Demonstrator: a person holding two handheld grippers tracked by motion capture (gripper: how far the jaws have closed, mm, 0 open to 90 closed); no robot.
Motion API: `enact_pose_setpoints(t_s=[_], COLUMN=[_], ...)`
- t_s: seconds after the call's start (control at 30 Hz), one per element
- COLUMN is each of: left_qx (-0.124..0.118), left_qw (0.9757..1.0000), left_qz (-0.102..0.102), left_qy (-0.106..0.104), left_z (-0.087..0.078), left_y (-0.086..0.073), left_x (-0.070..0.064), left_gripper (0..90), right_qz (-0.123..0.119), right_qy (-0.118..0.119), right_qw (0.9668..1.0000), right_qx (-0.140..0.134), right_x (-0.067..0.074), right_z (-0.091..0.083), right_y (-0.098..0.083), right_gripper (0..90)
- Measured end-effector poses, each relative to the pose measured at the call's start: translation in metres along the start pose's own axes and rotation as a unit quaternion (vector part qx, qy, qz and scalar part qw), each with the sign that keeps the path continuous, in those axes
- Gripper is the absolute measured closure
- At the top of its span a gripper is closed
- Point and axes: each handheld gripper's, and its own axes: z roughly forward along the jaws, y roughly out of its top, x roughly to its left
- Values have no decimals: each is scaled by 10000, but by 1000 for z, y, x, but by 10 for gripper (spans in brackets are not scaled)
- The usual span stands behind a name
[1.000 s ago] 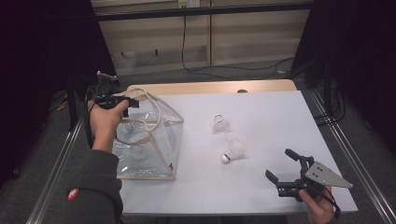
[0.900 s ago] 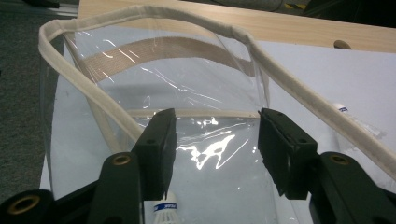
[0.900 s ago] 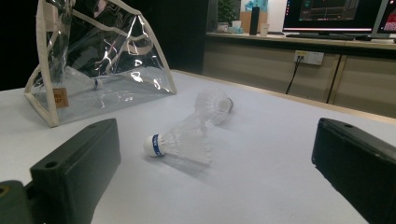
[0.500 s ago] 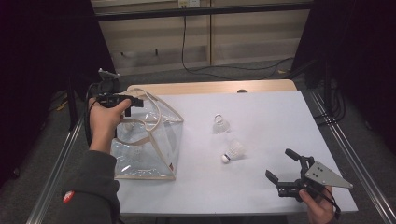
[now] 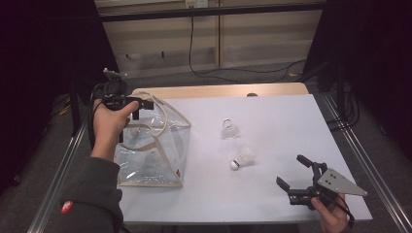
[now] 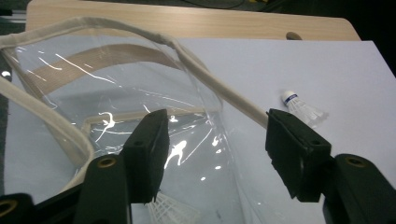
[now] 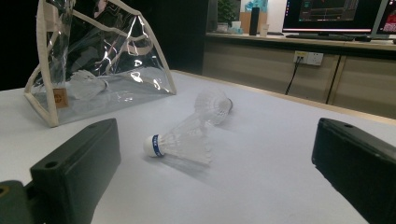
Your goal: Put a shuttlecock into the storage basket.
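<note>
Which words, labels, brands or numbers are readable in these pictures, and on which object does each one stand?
No text reads clearly.
Brown tag on the clear bag: round mark, too small to read.
Blue band on the near shuttlecock: print too blurred to read.
Monitor in the background: graphics, illegible.
Red patch on the person's sleeve: white mark, unreadable.

The left gripper (image 5: 137,108) is held raised, its jaws having just been opening, while the right gripper (image 5: 294,174) is held low with jaws spread wide.
</note>
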Motion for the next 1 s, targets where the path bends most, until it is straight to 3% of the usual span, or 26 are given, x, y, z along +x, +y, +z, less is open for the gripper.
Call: enact_pose_setpoints(t_s=[0.7,1.0], left_qx=[248,239], left_qw=[9981,9973], left_qz=[342,369], left_qy=[-456,-588], left_z=[2,0], left_y=[1,1], left_x=[-26,-36], left_gripper=[267,217], right_qz=[7,-12], right_qy=[5,7], right_qw=[10000,10000], right_qx=[12,40], right_x=[0,0], right_z=[0,0], right_y=[0,0], right_gripper=[10,10])
